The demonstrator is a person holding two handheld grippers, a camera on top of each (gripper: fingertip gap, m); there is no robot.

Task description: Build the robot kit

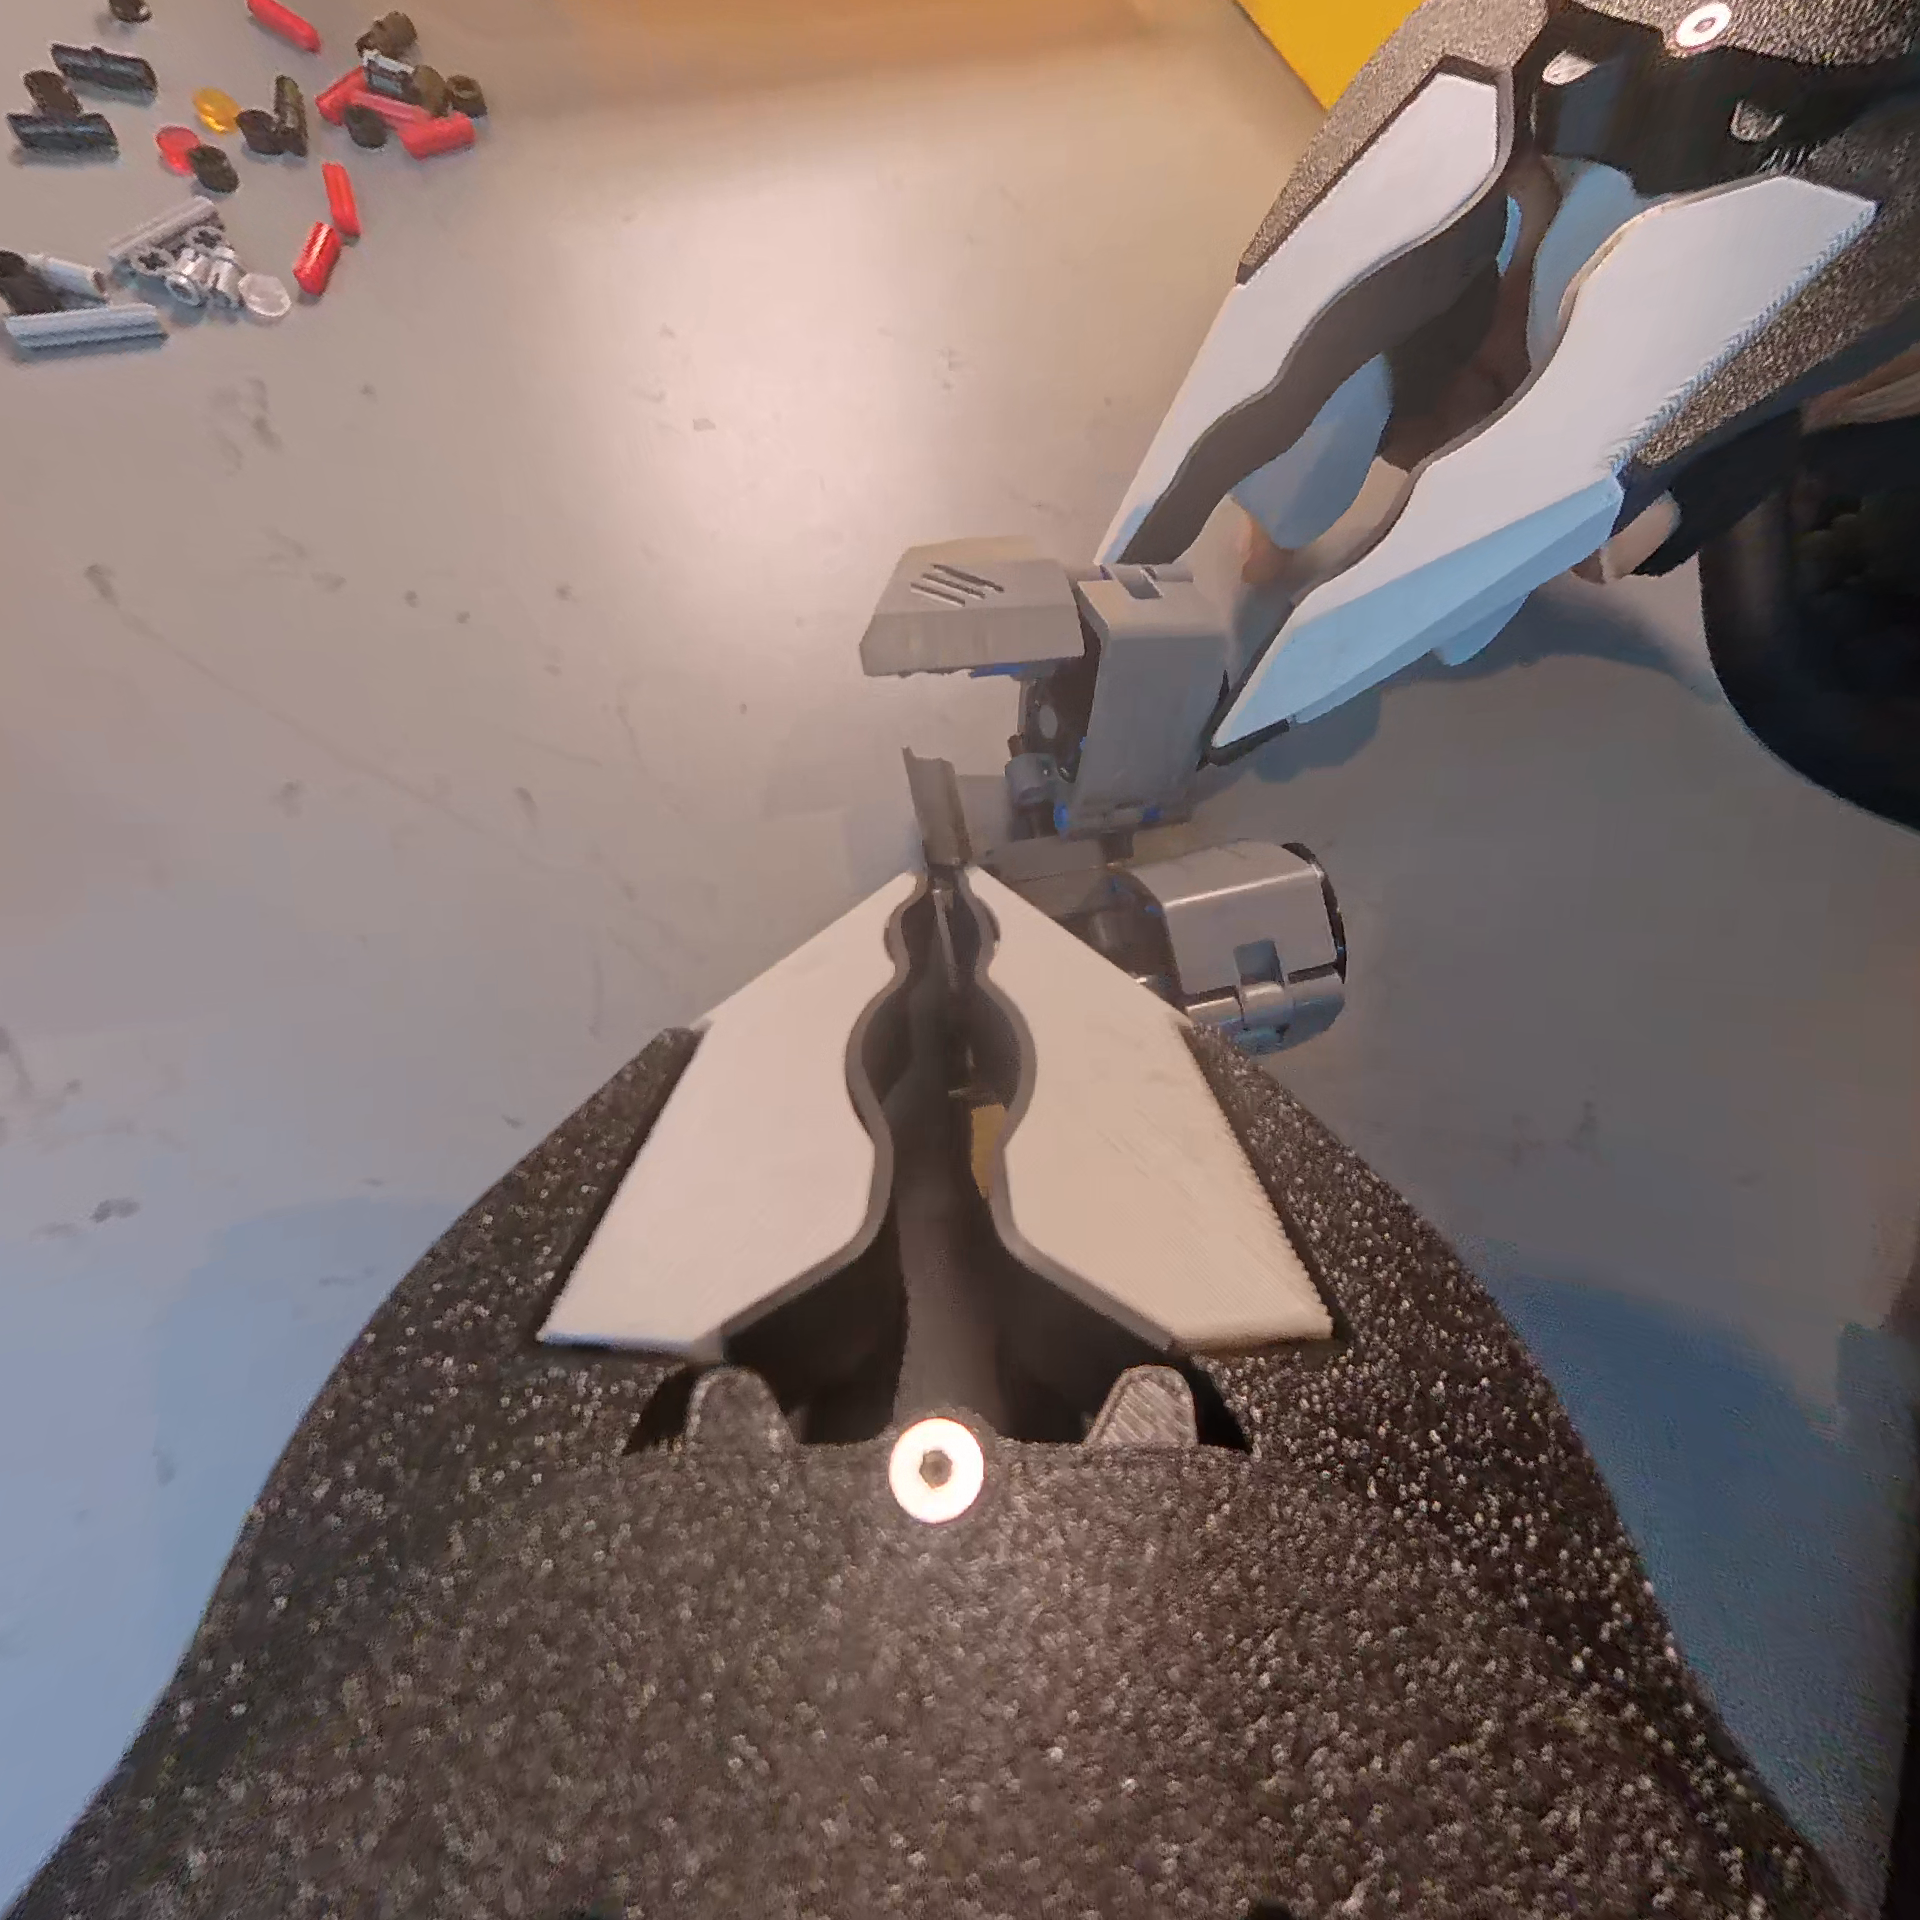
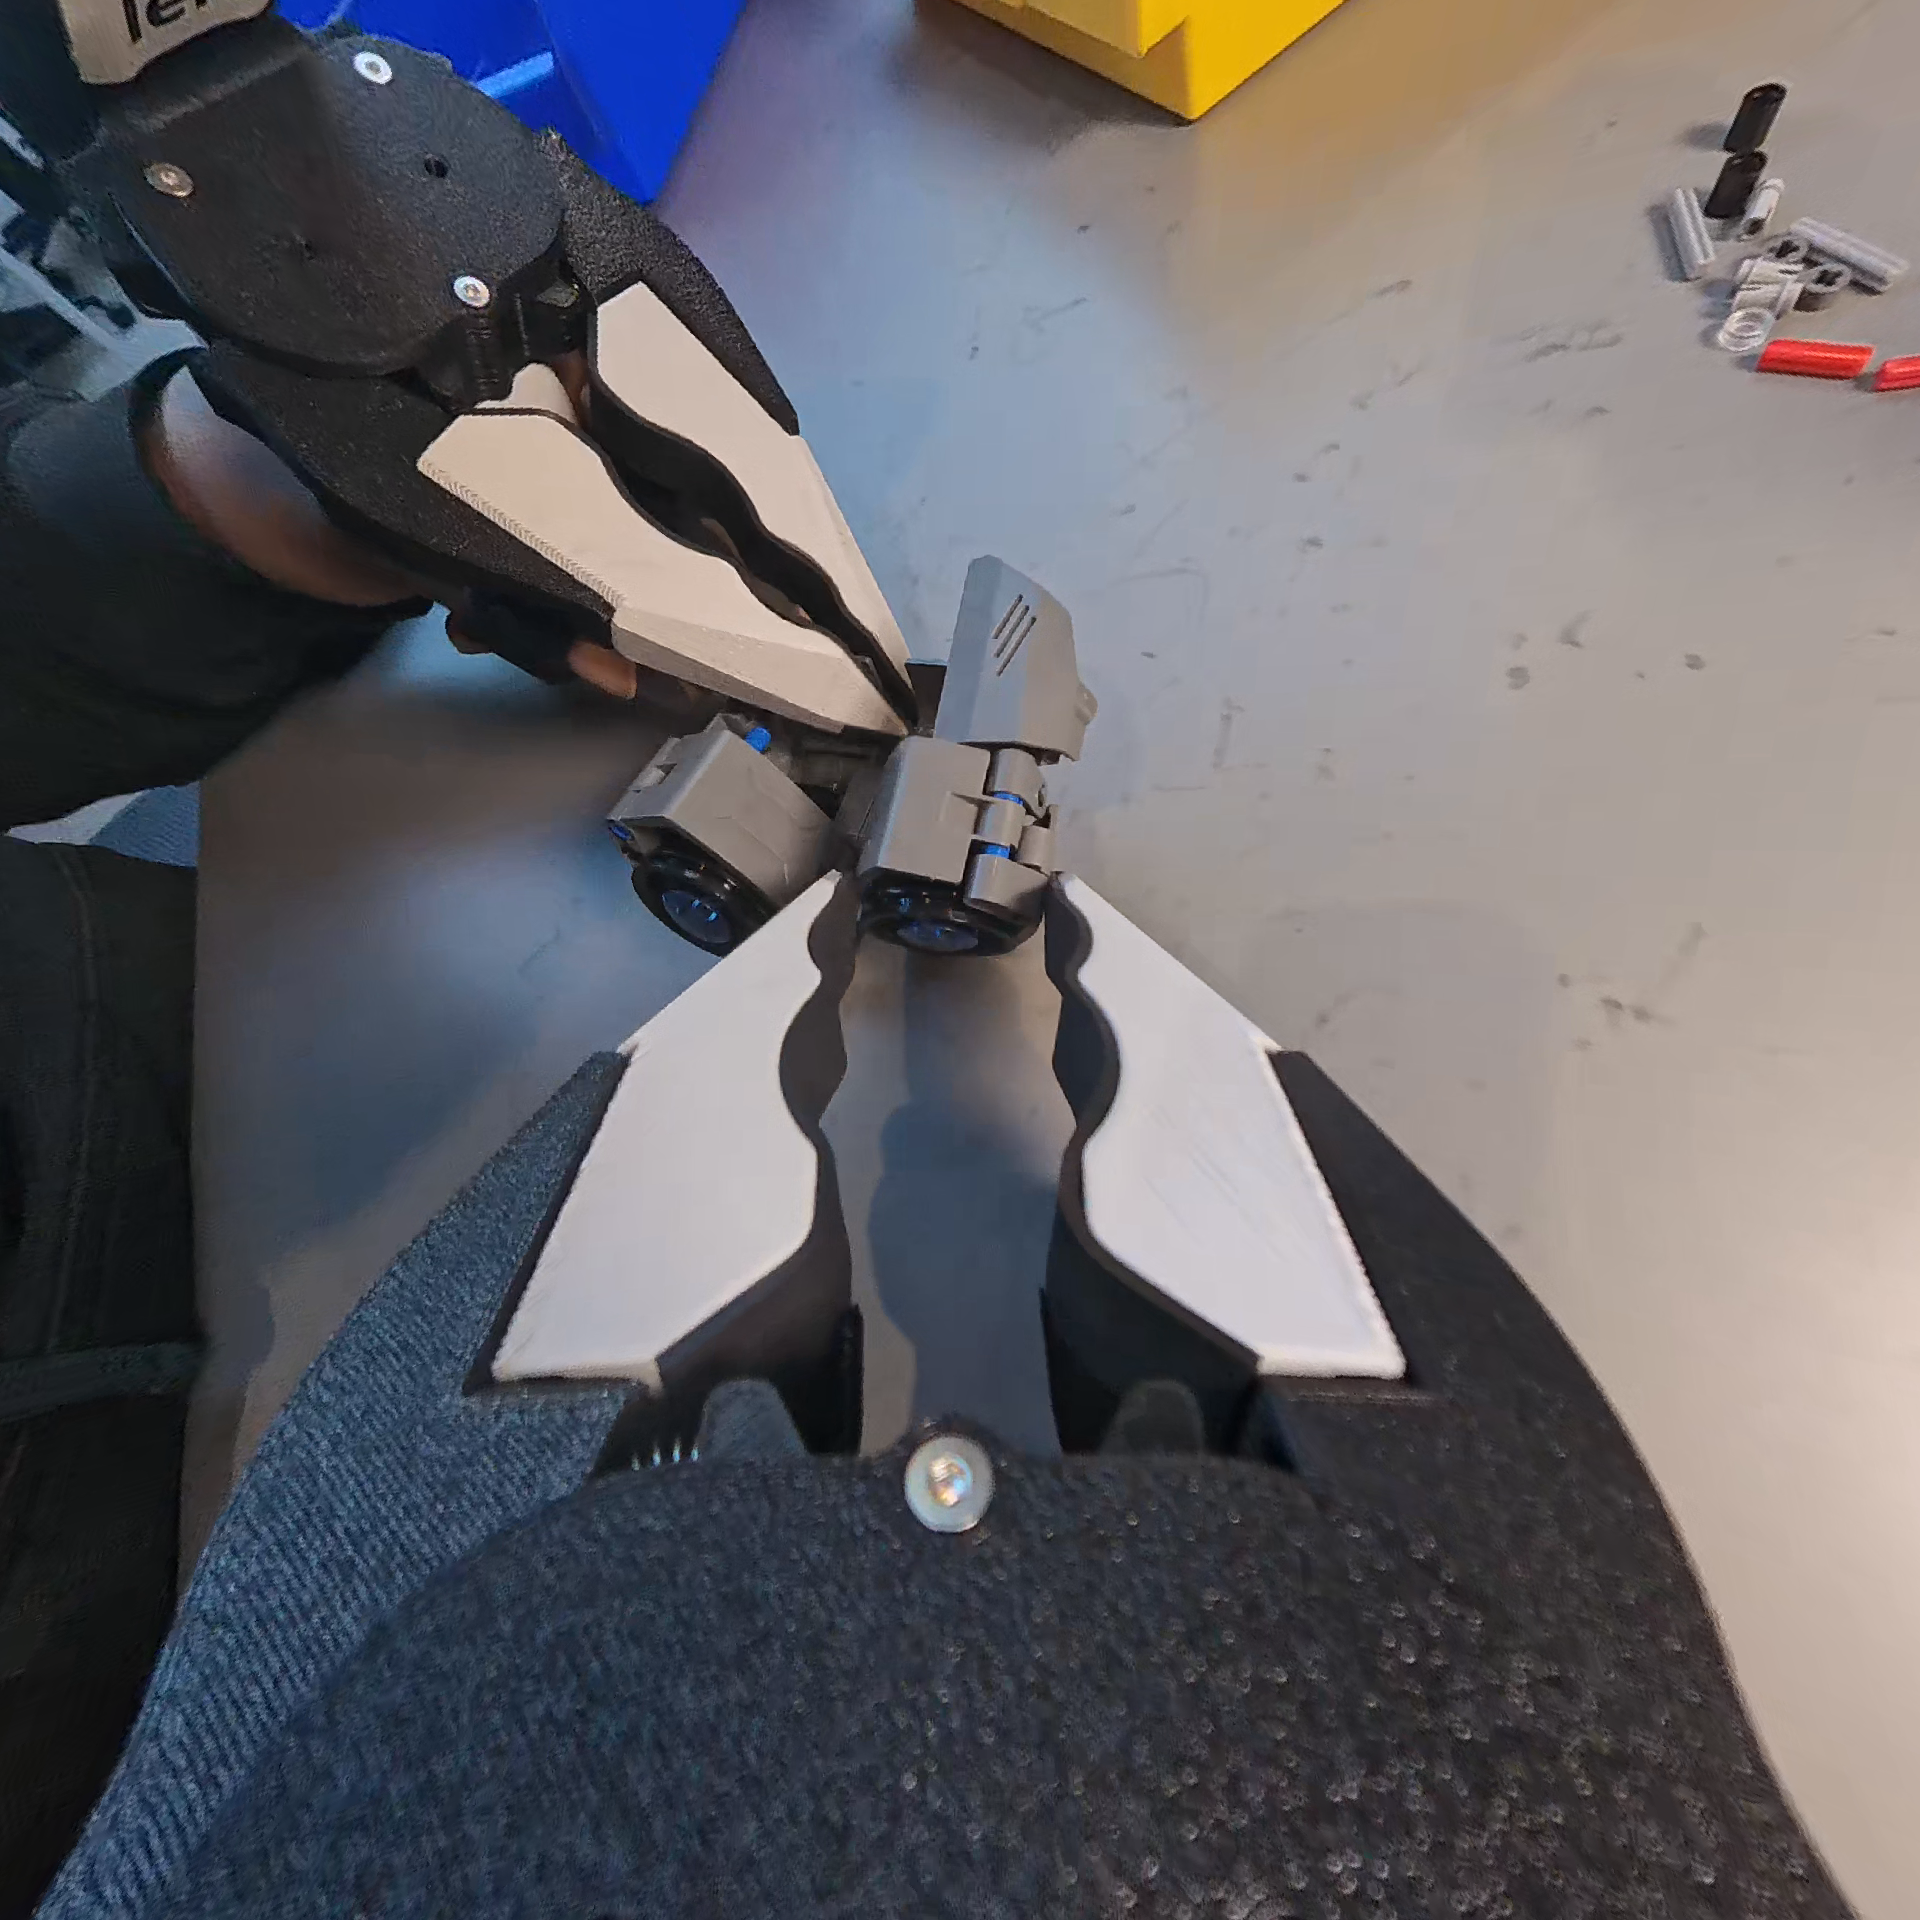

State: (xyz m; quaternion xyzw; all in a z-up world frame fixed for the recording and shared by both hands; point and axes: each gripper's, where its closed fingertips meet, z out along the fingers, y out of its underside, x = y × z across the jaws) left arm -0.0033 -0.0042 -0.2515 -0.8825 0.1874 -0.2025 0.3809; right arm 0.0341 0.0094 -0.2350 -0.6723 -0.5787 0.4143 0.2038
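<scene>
A grey brick-built model (image 1: pixel 1143 686) stands on the grey table (image 1: pixel 623 520). It has two blocks with black, blue-hubbed wheels and a slotted grey panel (image 1: pixel 966 613) on top. My left gripper (image 1: pixel 940 883) is shut on a thin dark strip at the model's near side. My right gripper (image 2: pixel 948 881) clasps one wheel block of the model (image 2: pixel 935 800) between its fingertips. The left gripper also shows in the right wrist view (image 2: pixel 904 717), pinching the model just below the panel (image 2: pixel 1013 665). The right gripper also shows in the left wrist view (image 1: pixel 1169 649), coming in from the upper right.
Loose red, black and grey brick pieces (image 1: pixel 208 156) lie at the far left of the table, also in the right wrist view (image 2: pixel 1766 260). A yellow box (image 2: pixel 1195 42) and a blue bin (image 2: pixel 623 83) stand at the back. A gloved hand (image 2: pixel 260 499) holds the left gripper. The grippers' ends are close to 5 cm from one another.
</scene>
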